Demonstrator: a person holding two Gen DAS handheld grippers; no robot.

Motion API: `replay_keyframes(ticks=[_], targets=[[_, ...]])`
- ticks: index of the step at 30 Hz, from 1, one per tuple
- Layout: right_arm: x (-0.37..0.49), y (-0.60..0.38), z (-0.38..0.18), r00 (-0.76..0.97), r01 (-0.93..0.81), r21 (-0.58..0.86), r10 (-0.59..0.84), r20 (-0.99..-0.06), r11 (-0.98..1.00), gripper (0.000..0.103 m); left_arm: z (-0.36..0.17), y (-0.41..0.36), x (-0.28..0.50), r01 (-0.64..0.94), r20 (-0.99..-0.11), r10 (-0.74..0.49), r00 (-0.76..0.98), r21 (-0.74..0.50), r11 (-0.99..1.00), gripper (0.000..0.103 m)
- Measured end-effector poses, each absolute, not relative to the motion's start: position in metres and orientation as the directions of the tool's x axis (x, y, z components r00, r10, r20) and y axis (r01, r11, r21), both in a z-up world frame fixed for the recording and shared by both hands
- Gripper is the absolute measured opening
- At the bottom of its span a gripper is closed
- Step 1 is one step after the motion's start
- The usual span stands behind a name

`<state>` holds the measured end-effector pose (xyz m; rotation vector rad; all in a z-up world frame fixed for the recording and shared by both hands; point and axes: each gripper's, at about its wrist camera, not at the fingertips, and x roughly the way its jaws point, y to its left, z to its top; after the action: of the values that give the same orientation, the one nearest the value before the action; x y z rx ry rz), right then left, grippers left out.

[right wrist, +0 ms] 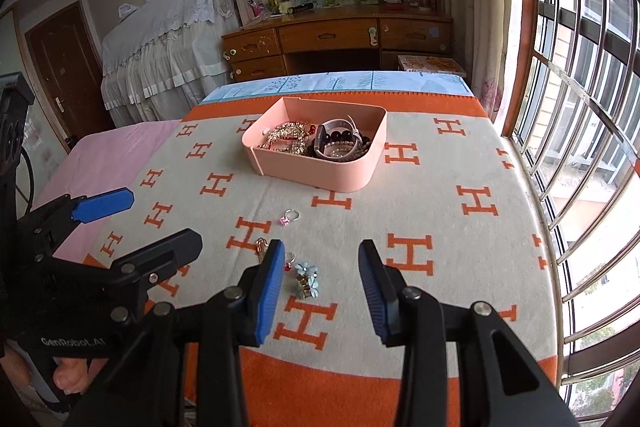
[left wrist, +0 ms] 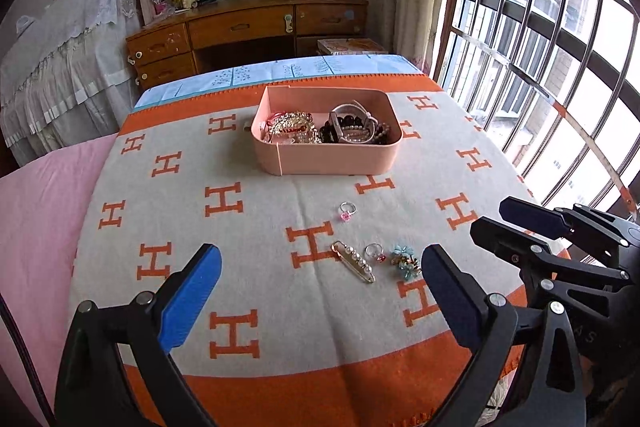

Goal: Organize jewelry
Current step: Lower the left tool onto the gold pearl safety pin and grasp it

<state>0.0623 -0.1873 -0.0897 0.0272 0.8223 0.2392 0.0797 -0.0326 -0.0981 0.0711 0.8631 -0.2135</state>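
A pink box holding bracelets and chains stands on the H-patterned blanket. Loose on the blanket lie a pink-stone ring, a gold pearl pin, a red-stone ring and a blue flower brooch. My left gripper is open and empty above the near blanket, the pin and brooch just ahead of it. My right gripper is open and empty, with the brooch between its fingers' line and the pin partly hidden behind its left finger.
The orange-and-cream blanket covers a bed beside a barred window on the right. A pink sheet lies to the left. A wooden desk and bookshelves stand beyond the bed. Each gripper shows in the other's view.
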Motion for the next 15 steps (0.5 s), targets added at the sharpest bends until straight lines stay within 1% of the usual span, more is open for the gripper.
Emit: replay_keyframes(ticks=[5,10,15], targets=[[0.061,-0.184,-0.108,0.633,-0.212,0.080,0.199,-0.748,0.974,0.039,-0.129,-0.023,0.078,0.230,-0.792,-0.138,0.595,0.003,0.973,0.099],[0.066,-0.187,-0.123,0.605,-0.212,0.067,0.184,-0.774,0.975,0.039,-0.155,-0.009,0.084,0.203,-0.839,-0.159,0.520,-0.059,0.977,0.099],[0.075,-0.186,-0.140,0.547,-0.236,0.108,0.224,-0.807,0.966,0.039,-0.158,-0.003,0.089,0.173,-0.839,-0.164,0.519,-0.085,0.981,0.099]])
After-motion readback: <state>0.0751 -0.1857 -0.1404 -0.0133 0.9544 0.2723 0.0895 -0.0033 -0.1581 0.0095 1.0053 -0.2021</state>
